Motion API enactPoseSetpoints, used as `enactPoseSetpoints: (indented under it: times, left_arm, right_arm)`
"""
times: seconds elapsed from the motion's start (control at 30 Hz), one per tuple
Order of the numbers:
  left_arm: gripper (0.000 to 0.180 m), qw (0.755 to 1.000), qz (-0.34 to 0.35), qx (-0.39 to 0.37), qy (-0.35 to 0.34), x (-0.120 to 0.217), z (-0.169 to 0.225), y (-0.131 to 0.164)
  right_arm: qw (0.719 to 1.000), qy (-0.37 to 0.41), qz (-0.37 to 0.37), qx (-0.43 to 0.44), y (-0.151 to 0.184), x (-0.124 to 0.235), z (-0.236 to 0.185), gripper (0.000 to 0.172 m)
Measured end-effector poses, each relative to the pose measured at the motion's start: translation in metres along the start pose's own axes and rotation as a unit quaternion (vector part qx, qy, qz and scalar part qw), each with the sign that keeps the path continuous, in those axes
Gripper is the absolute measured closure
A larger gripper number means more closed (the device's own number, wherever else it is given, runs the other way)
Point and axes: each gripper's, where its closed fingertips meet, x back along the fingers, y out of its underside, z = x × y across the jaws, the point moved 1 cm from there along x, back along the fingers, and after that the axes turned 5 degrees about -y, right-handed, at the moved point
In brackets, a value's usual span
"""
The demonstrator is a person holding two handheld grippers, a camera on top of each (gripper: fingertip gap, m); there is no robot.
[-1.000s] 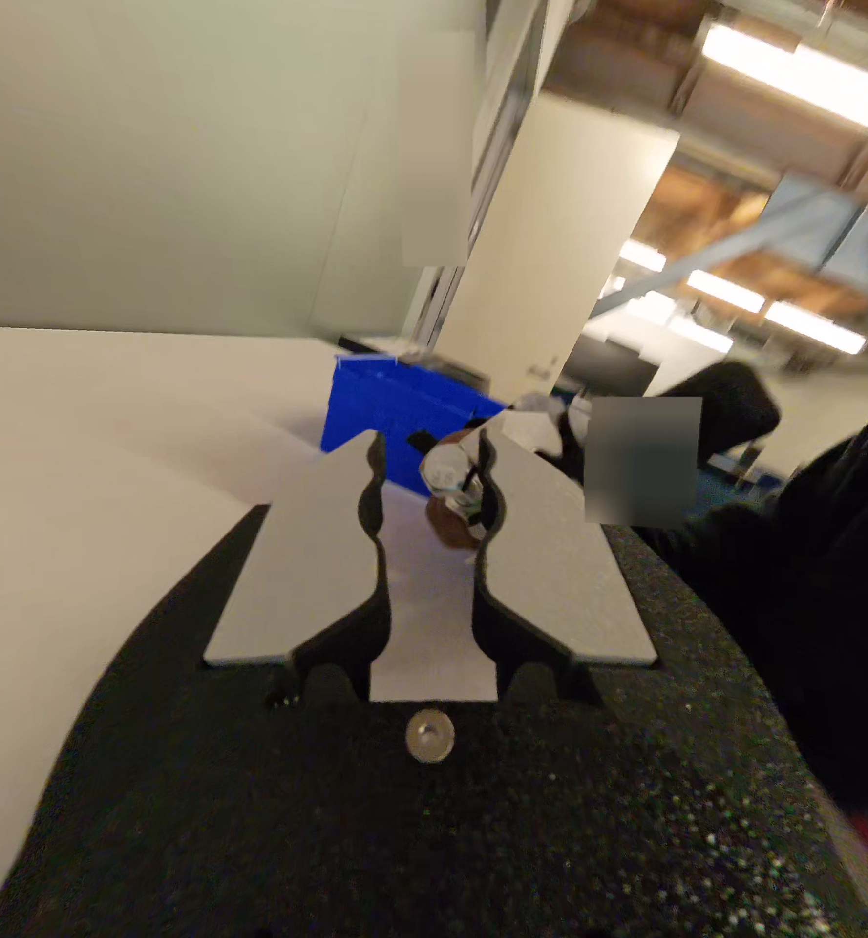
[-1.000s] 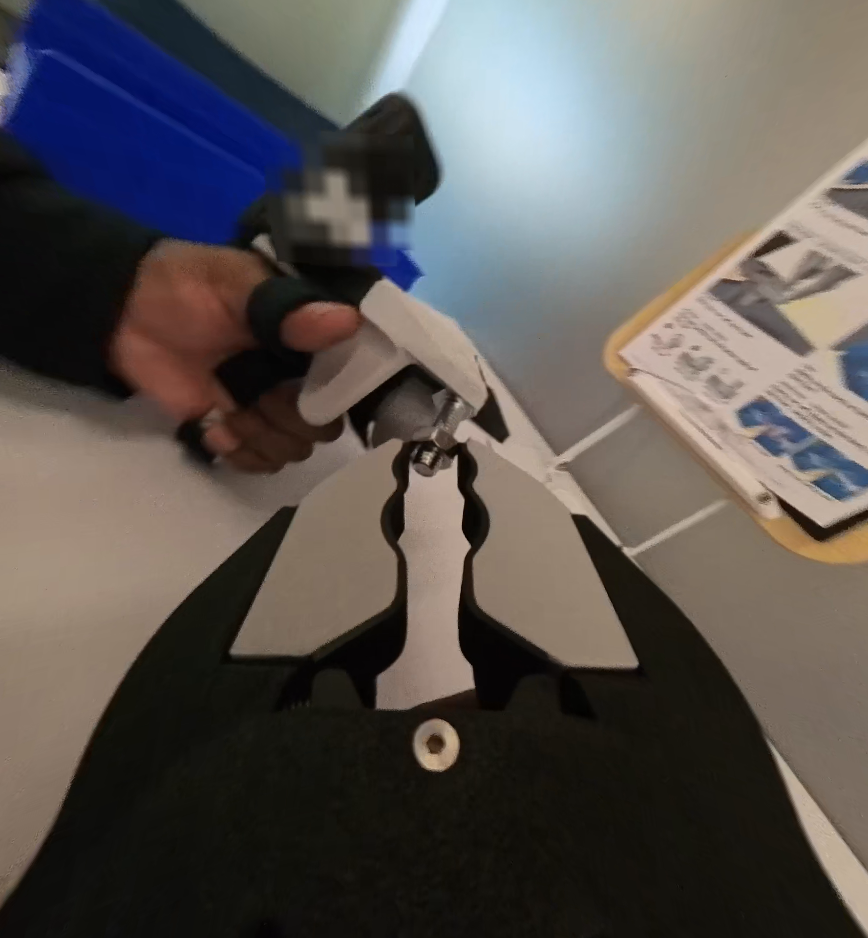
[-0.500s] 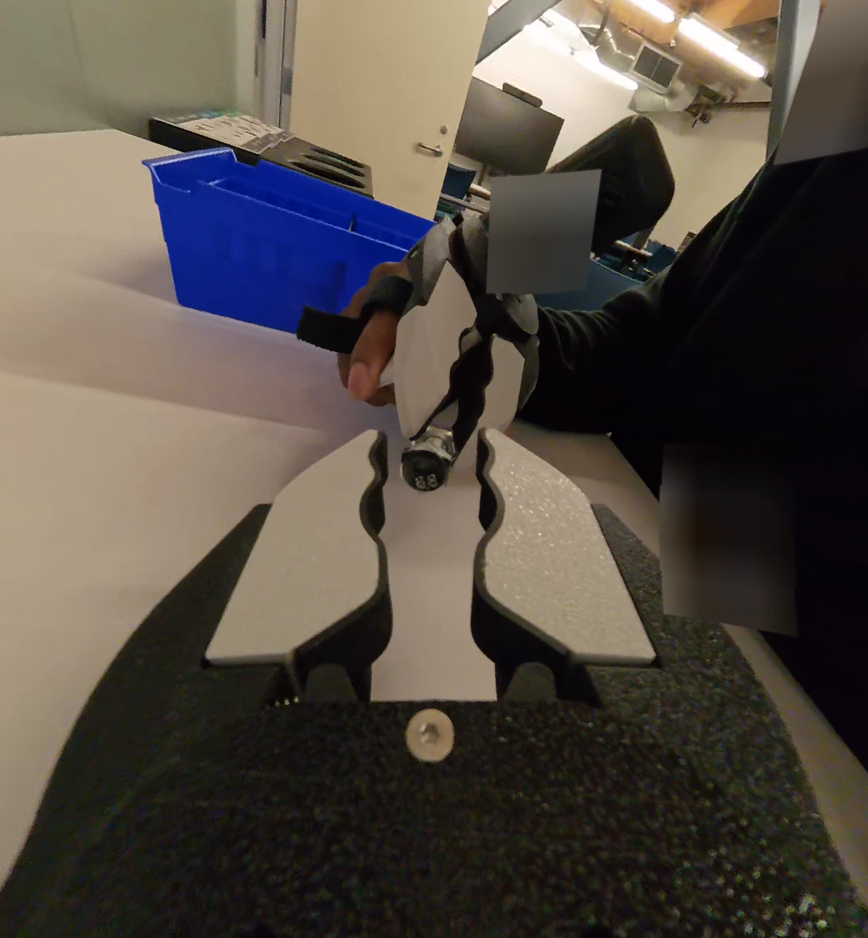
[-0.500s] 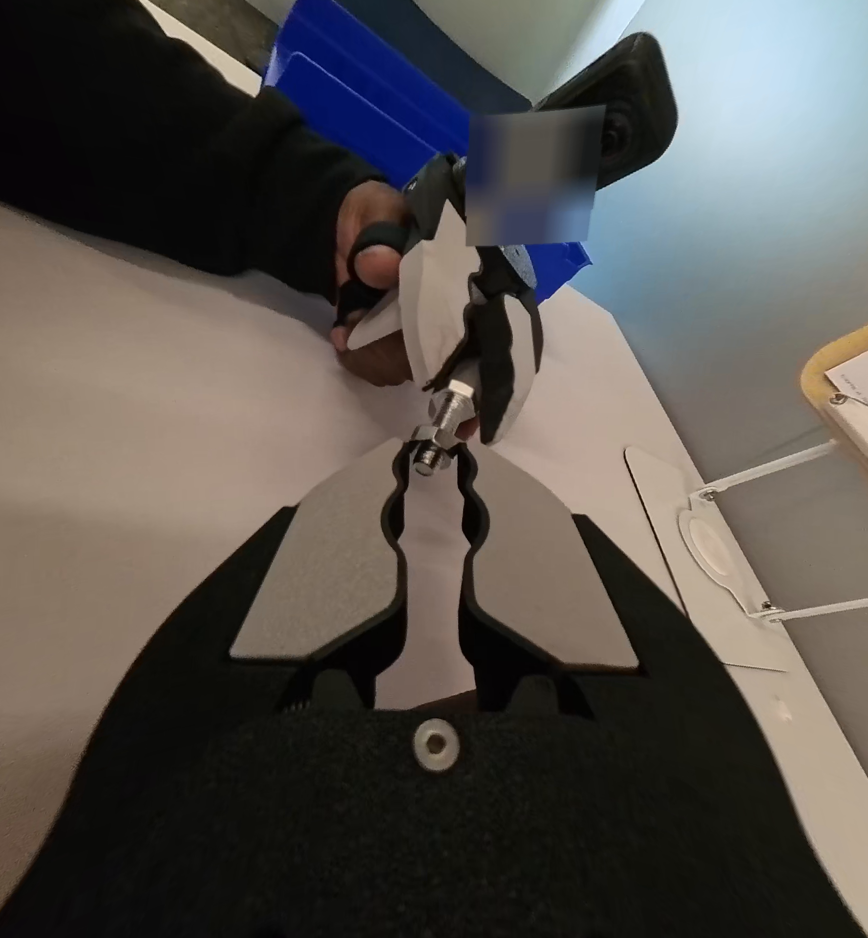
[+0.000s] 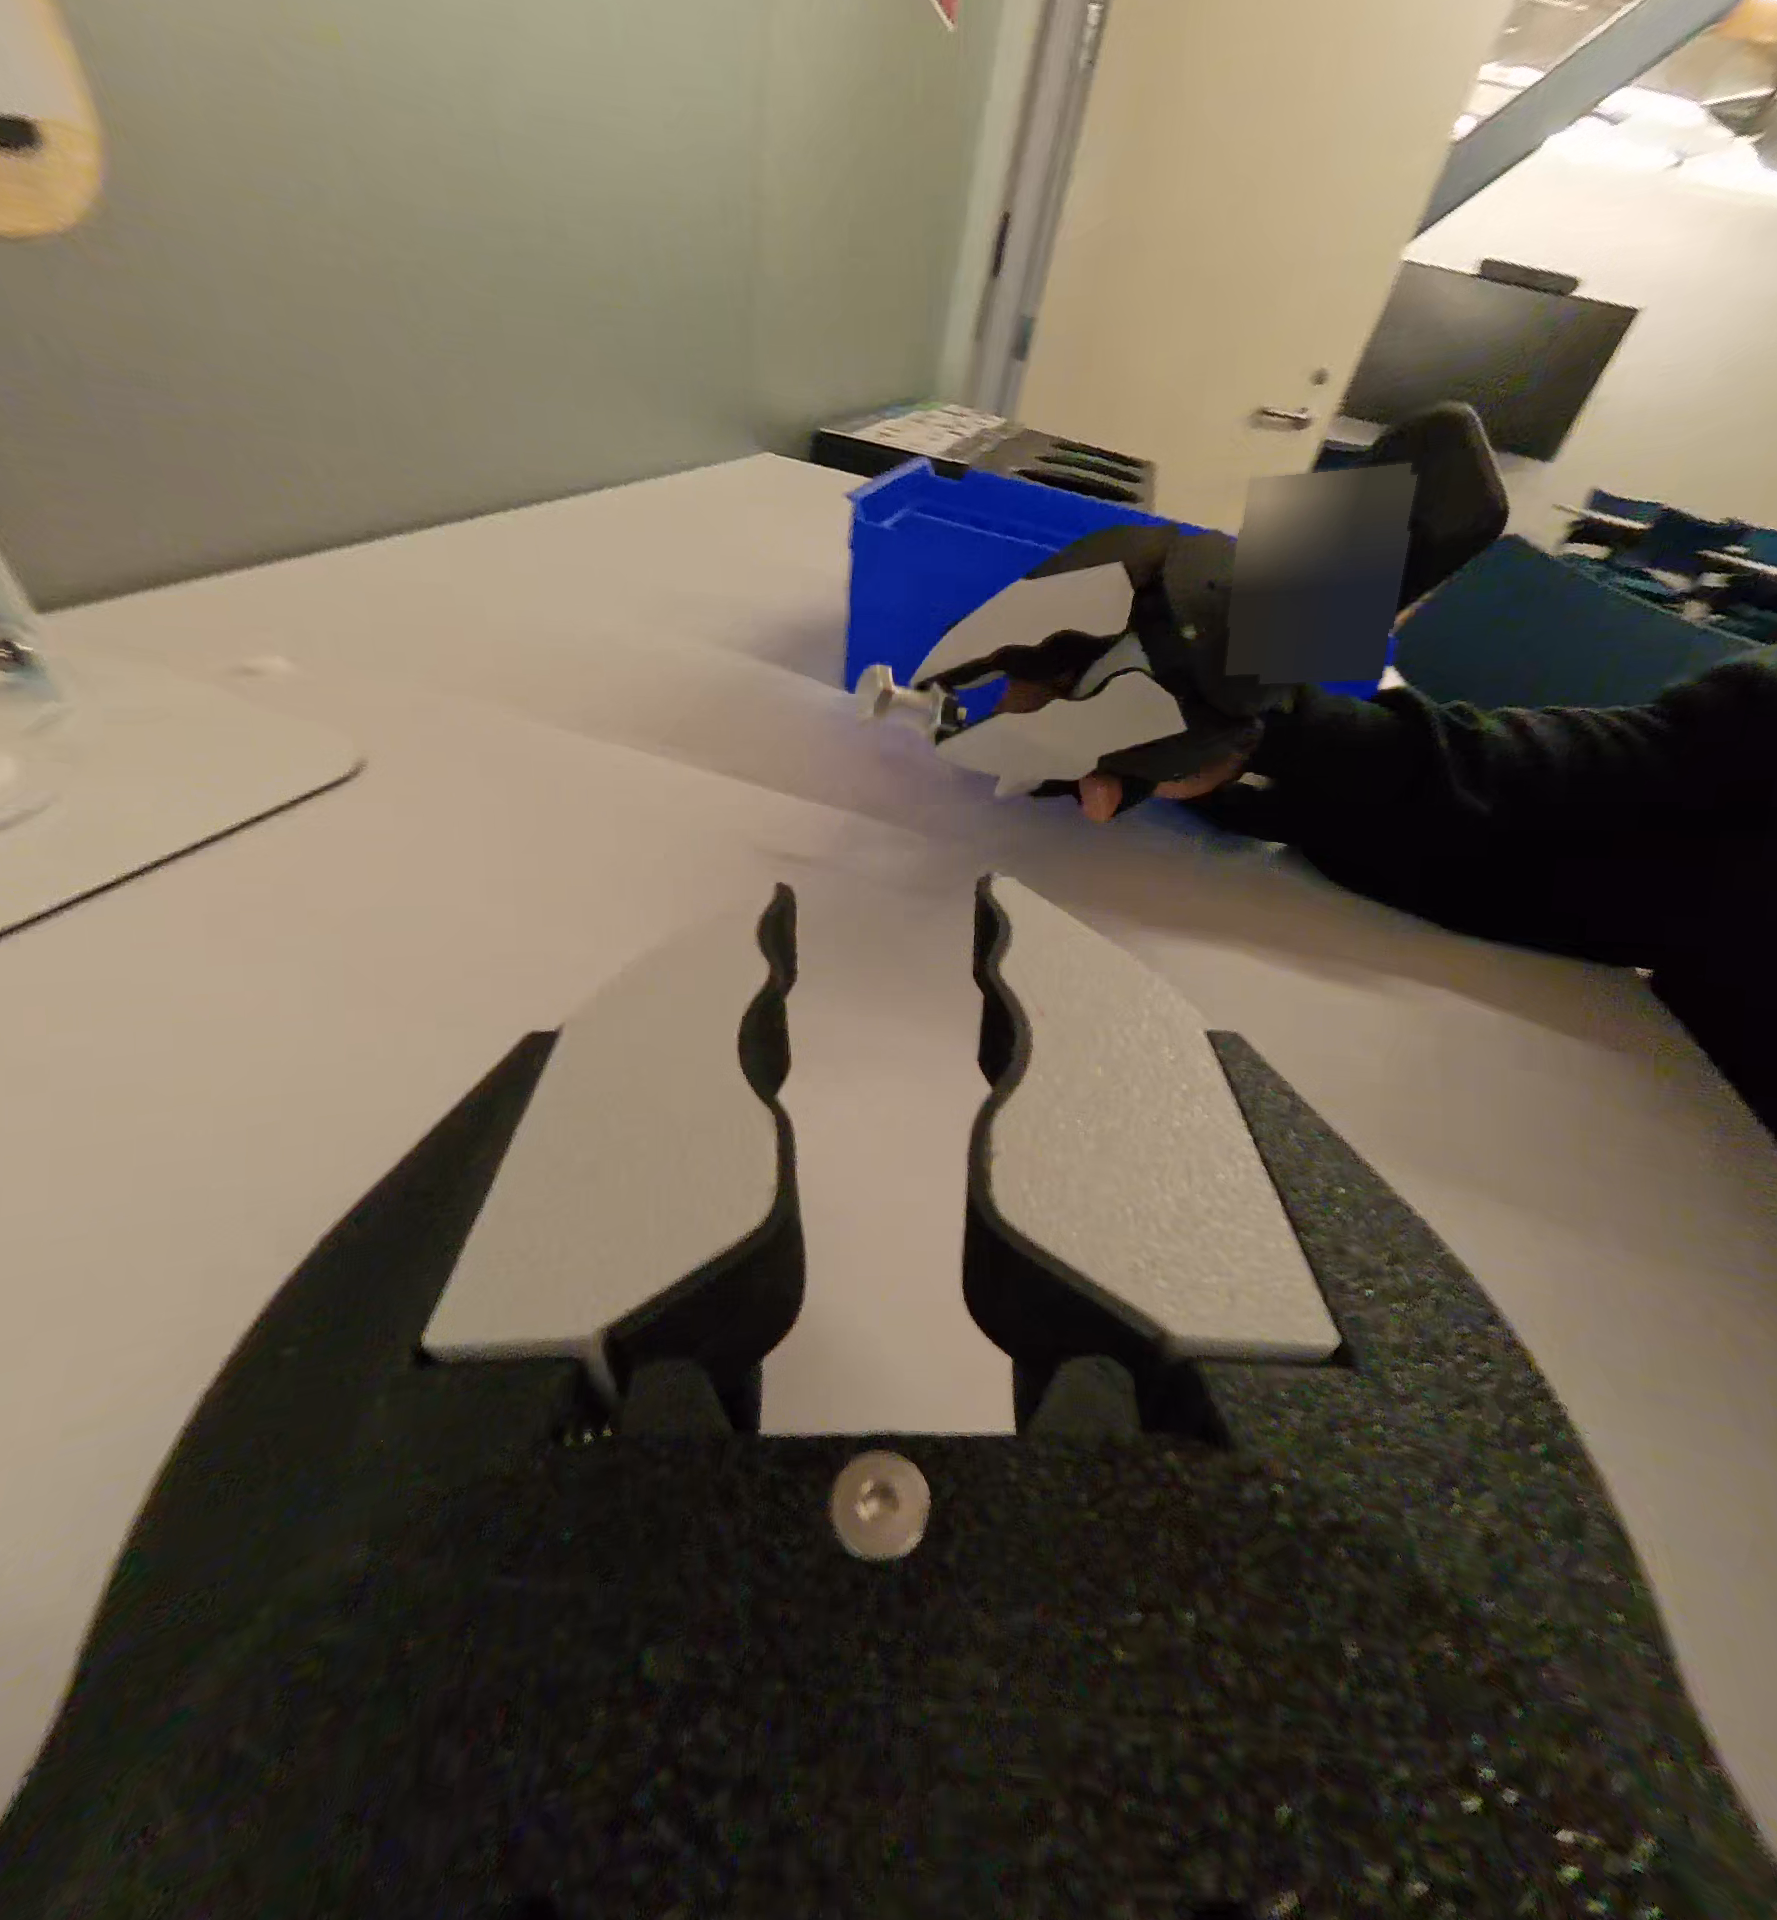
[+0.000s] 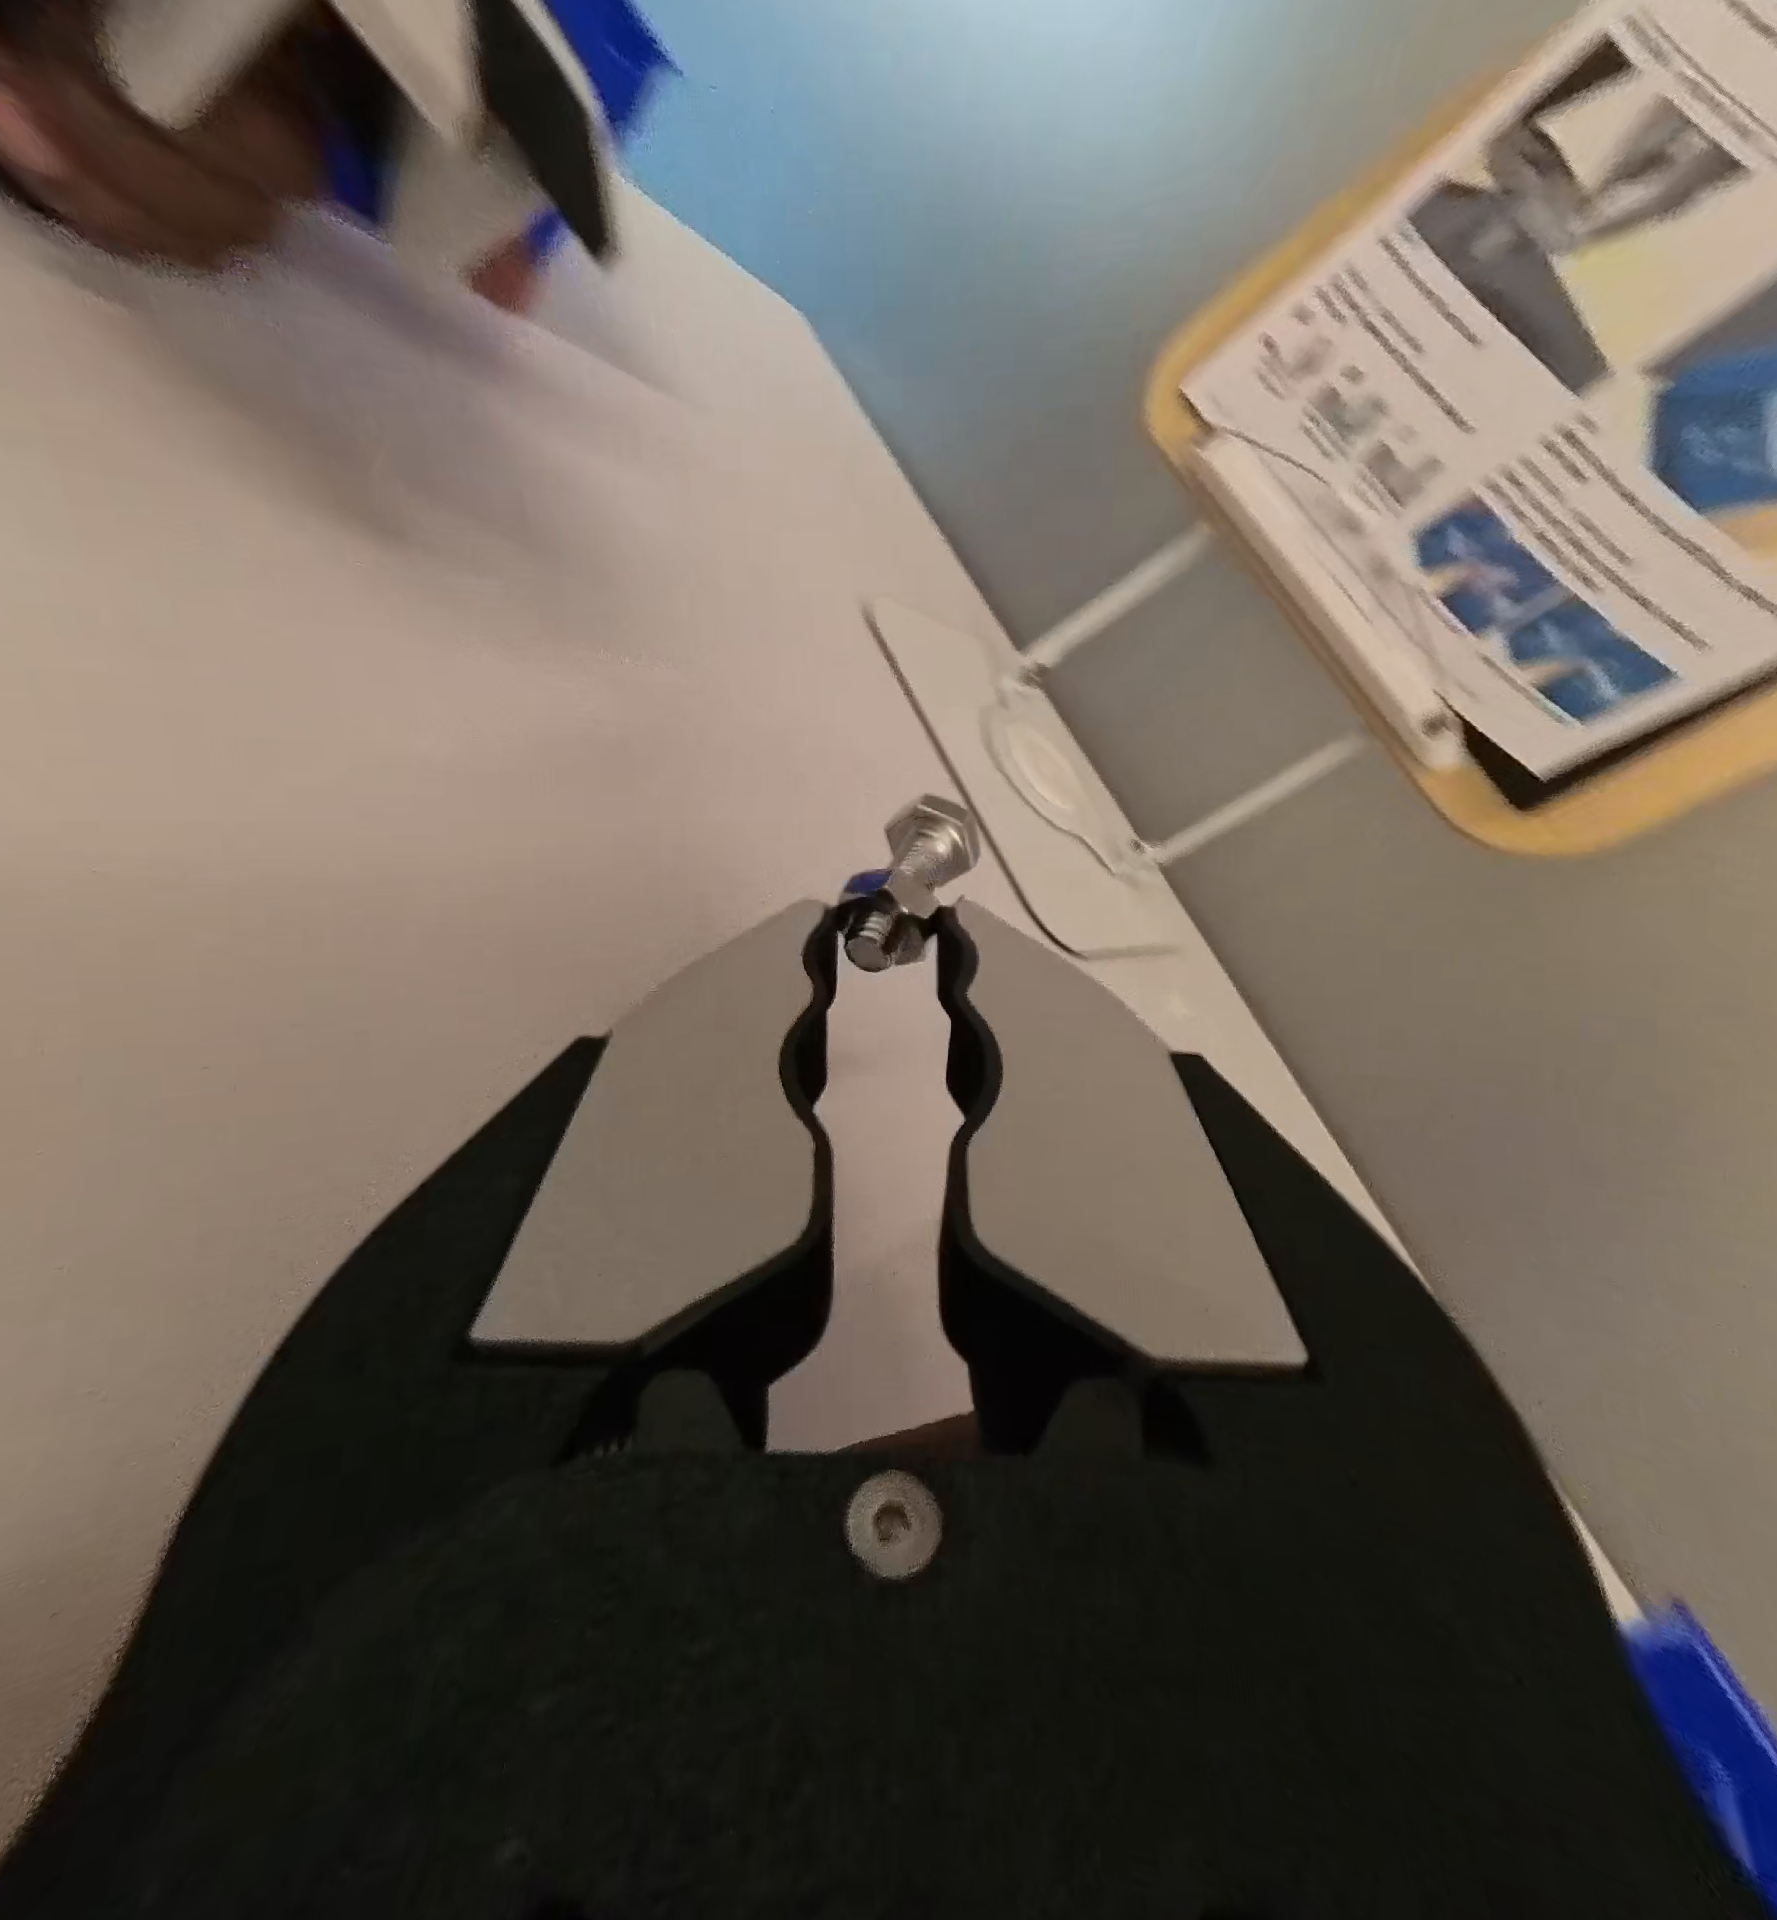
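My right gripper (image 6: 889, 914) is shut on a silver hex bolt (image 6: 920, 852). It grips the threaded end, where a nut sits, and the hex head points away over the white table (image 6: 344, 727). The left wrist view shows the same: the right gripper (image 5: 941, 717) holds the bolt (image 5: 899, 707) out sideways in front of a blue bin (image 5: 925, 551). My left gripper (image 5: 882, 894) is open and empty, low over the table (image 5: 448, 831), well apart from the bolt. It shows as a blur at the top left of the right wrist view (image 6: 510, 114).
A stand with a flat white base (image 5: 84, 769) holds a wooden board with printed sheets (image 6: 1486, 416) at the table's edge. A black tray (image 5: 977, 442) lies behind the bin. A person's dark sleeve (image 5: 1590, 831) crosses the right. A blue object (image 6: 1715, 1766) sits low right.
The left gripper's open fingertips stood around the bolt's head; they have drawn back and apart from it. The right gripper has kept the bolt and swung away towards the stand.
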Motion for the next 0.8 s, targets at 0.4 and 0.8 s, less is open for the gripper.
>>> enactPoseSetpoints:
  times: [0.4, 0.8]
  left_arm:
    - [0.15, 0.998, 0.0, -0.036, -0.051, 0.0, -0.011, 0.0]
    - [0.149, 0.998, 0.048, 0.004, 0.045, -0.003, 0.021, -0.017]
  right_arm:
    - [0.983, 0.156, -0.089, -0.025, 0.06, 0.025, 0.072, 0.154]
    - [1.0, 0.011, 0.02, -0.004, 0.008, 0.021, 0.022, 0.154]
